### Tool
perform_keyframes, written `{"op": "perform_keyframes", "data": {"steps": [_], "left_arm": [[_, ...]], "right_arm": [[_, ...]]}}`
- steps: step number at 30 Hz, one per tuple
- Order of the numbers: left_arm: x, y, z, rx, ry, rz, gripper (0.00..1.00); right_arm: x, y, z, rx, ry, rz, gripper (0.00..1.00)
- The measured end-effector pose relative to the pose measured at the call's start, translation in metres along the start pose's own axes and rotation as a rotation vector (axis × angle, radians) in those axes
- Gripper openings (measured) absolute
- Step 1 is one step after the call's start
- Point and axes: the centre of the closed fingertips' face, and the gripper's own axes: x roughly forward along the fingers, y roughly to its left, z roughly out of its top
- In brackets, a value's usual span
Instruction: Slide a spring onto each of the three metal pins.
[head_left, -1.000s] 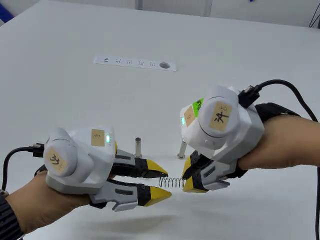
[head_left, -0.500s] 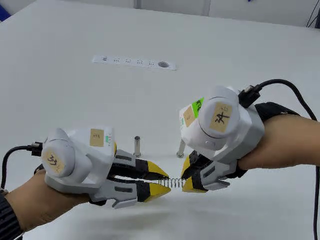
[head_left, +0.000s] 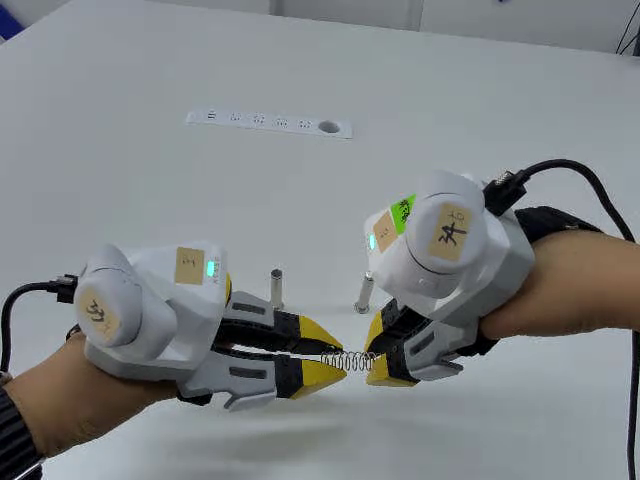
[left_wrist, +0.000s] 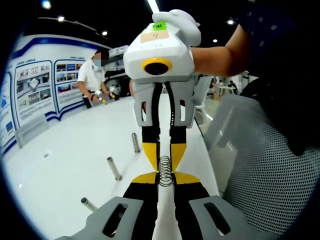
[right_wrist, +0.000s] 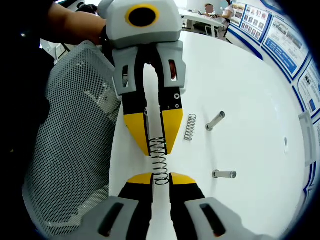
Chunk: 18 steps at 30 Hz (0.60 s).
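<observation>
Spring (head_left: 350, 360): now pinched at both ends, by left gripper (head_left: 332, 358), just closed on it, and seemingly right gripper (head_left: 372, 358); handover likely.

Bright, even overhead light, crisp focus. Soft shadow on white worktop (head_left: 120, 200) under left hand-held gripper (head_left: 335, 358). Ceiling lamps (left_wrist: 46, 4) flaring in left gripper view; heavy fisheye bending at edges.

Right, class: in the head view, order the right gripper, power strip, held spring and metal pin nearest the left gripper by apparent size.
1. right gripper
2. power strip, though it lies farther away
3. spring and metal pin: too alike to rank
</observation>
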Motion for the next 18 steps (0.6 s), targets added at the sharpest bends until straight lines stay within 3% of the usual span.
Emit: {"op": "perform_keyframes", "data": {"steps": [7, 18], "left_arm": [[-0.001, 0.000, 0.009, -0.004, -0.022, 0.000, 0.10], [0.001, 0.002, 0.002, -0.016, -0.010, 0.005, 0.10]], "right_arm": [[0.001, 0.000, -0.002, 0.005, -0.007, 0.003, 0.13], [-0.010, -0.002, 0.004, 0.005, -0.025, -0.007, 0.12]]}}
